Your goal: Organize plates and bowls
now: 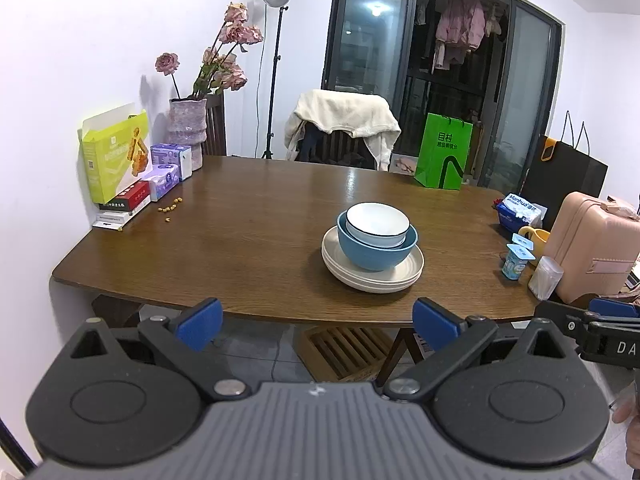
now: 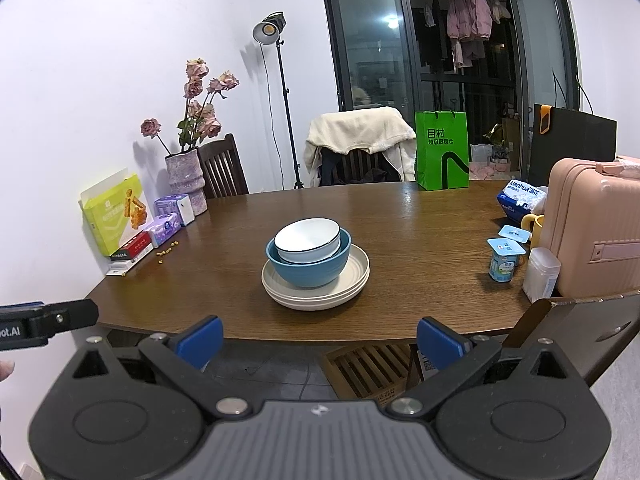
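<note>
Two cream plates (image 2: 316,294) stacked mid-table, blue bowl (image 2: 308,268) nested on top, white bowl (image 2: 307,240) tilted inside it, likely to save space; left gripper (image 1: 318,326) and right gripper (image 2: 319,340) both held off the stack's near side, jaws wide, empty; dark wooden table (image 2: 420,240); yoghurt pots (image 2: 505,258) well right of the stack.
</note>
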Action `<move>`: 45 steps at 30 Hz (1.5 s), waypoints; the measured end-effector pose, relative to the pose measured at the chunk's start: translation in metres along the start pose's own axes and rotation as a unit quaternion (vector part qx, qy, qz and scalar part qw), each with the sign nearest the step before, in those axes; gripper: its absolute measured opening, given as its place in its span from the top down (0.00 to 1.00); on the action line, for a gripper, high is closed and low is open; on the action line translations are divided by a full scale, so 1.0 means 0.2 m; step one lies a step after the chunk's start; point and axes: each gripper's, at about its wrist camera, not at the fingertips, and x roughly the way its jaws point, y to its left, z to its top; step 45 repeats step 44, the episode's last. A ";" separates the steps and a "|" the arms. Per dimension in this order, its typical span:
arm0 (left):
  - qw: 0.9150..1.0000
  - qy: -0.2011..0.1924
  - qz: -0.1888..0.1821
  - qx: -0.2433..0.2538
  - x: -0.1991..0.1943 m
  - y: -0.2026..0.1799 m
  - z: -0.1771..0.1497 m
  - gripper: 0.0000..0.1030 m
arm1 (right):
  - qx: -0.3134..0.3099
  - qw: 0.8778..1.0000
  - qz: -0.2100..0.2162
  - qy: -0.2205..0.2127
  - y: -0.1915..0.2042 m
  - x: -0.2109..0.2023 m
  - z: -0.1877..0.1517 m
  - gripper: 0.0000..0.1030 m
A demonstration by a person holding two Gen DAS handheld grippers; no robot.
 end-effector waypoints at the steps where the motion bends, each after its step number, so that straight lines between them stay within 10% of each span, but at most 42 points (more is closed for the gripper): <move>1: 1.000 0.000 0.000 0.000 0.00 0.00 0.00 0.00 | 0.000 1.000 0.000 0.000 0.00 0.00 0.00 0.00; 45: 1.000 -0.013 -0.007 0.001 0.02 0.01 0.01 0.00 | 0.000 1.000 -0.003 0.004 0.00 0.04 0.02 0.00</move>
